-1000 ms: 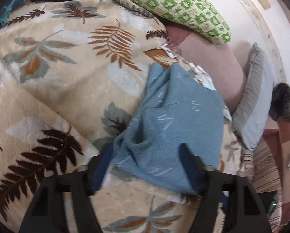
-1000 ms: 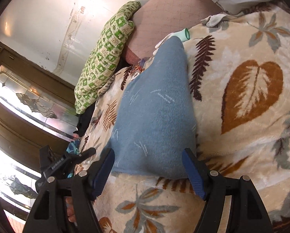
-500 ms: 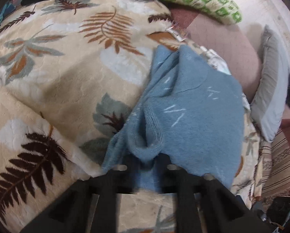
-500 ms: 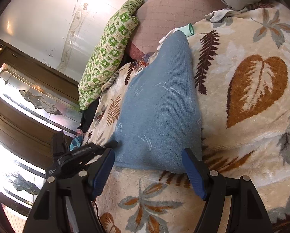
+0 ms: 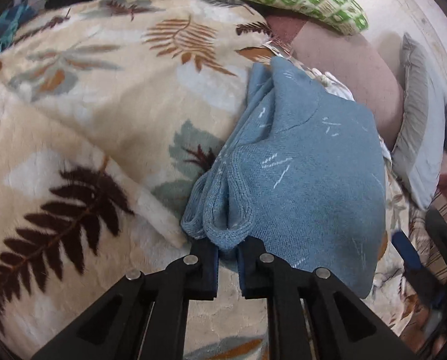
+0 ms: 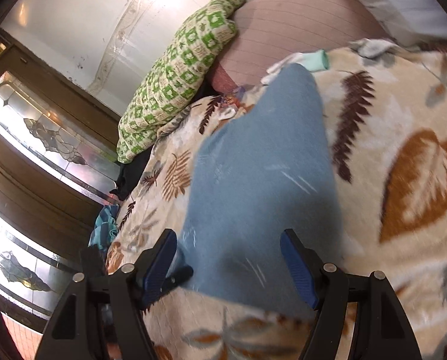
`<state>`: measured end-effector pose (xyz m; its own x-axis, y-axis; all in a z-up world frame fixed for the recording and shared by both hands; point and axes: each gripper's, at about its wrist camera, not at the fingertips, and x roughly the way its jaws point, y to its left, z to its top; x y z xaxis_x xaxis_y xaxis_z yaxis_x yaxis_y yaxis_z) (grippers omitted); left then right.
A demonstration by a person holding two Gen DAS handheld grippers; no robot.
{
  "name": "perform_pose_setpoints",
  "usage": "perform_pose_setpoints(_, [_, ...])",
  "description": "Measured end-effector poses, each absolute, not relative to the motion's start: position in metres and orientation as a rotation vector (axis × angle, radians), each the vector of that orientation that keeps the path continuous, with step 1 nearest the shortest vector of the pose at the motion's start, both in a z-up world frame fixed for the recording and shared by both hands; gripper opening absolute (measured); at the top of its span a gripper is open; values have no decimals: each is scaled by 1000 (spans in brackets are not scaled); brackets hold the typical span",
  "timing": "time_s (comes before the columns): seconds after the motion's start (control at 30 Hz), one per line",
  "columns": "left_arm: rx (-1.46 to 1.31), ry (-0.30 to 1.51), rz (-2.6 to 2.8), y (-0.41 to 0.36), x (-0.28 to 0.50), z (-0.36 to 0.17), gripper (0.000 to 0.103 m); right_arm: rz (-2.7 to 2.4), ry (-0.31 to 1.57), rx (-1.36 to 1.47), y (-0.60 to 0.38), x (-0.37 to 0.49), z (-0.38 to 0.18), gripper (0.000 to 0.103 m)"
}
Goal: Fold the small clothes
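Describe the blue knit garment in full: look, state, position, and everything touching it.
The blue knit garment is a soft, dusty-blue piece flecked with short white dashes. It lies on the leaf-print blanket, its far end near a white item with a mint cuff. Its near corner is bunched into ribbed folds and pinched by the left gripper. The right gripper is open, its fingers straddling the near edge; whether they touch the cloth is unclear.

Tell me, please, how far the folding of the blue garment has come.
Done: the left gripper is shut on a bunched edge of the blue garment.
In hand: the right gripper is open over the opposite edge.
Left: no finished fold shows; the garment lies mostly flat on the leaf-print blanket.
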<state>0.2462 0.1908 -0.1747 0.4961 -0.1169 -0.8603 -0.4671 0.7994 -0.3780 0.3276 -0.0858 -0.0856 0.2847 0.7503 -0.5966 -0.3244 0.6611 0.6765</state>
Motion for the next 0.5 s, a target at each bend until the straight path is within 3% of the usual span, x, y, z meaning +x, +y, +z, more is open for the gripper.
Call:
perform_pose_setpoints(0.1, [-573,1041,237,187,244,-162,21,710,1197,291,-49,344,-121,82])
perform_pose_setpoints(0.2, [-462,977,319,184,226,-141,39,693,1207,183,-35,337,-128,83])
perform_pose_setpoints(0.5, [-342,850,438,191,179,-92,43,650,1139,228,-73,296,-89,83])
